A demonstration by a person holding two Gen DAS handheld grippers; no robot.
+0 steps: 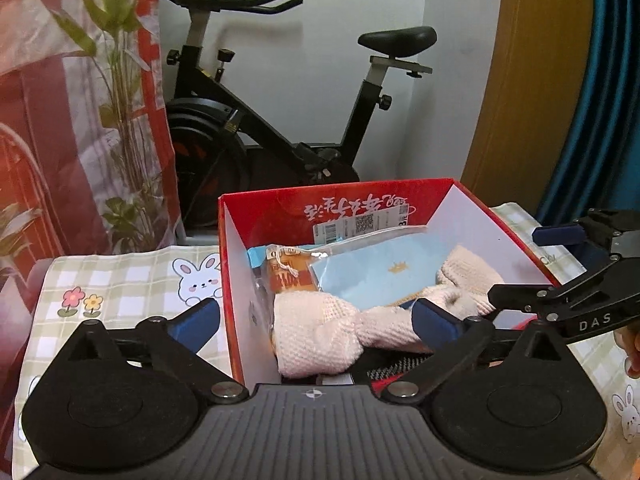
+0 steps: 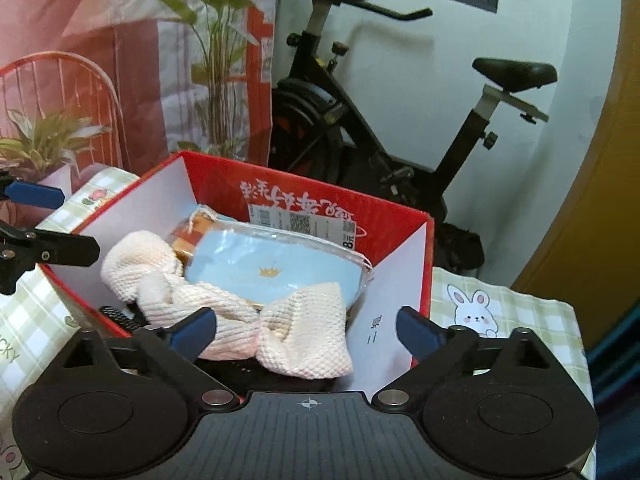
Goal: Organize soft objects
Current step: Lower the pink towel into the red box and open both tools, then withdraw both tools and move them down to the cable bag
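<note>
Red cardboard box (image 1: 432,192) on the checked bench cloth (image 1: 120,276), exercise bike (image 1: 280,120) behind. Left tool (image 1: 316,314) spread wide, pinching nothing: one finger outside the box wall, the other inside it. Cream knit towel (image 1: 320,336) lies in the box, long axis across the view, beneath a blue packet (image 1: 380,276). Right tool (image 1: 516,264) at the edge.

Right wrist view: right tool (image 2: 306,330) spread, empty. Towel crumpled in the box, running left to right; packet behind it.
</note>
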